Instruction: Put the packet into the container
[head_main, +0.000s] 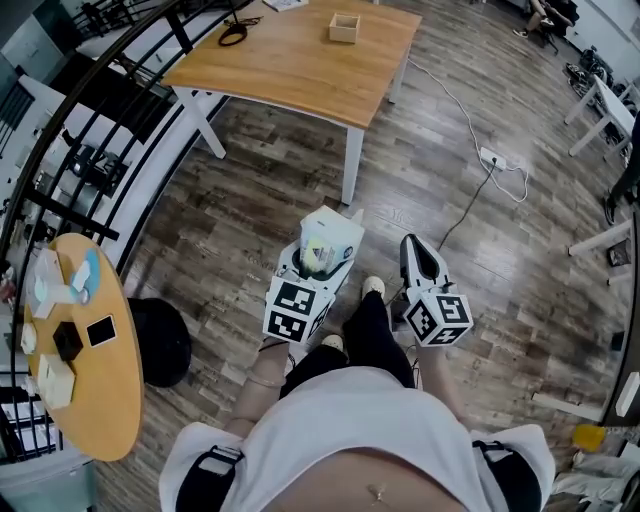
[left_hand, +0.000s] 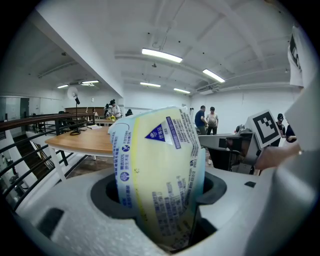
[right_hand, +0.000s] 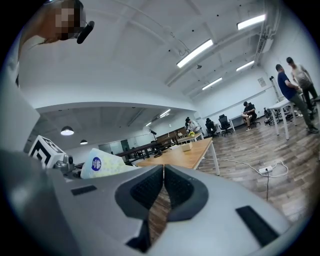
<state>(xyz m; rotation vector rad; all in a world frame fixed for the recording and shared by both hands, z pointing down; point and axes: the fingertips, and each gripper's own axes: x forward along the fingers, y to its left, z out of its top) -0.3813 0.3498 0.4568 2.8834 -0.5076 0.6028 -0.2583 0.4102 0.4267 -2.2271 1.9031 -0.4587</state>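
A pale yellow packet (left_hand: 160, 175), gripped in the left claw (left_hand: 162, 200), is carrying dense blue print, but its characters are appearing too small and curved to read. On the packet's upper part a blue triangle emblem (left_hand: 156, 134) is holding white characters, also unreadable. Blue round marks (left_hand: 124, 176) are running down the packet's left strip. Black-and-white square markers (head_main: 291, 308), patterns rather than words, are covering the cubes on the left claw and the right claw (head_main: 414, 246). No word or number is reading clearly.
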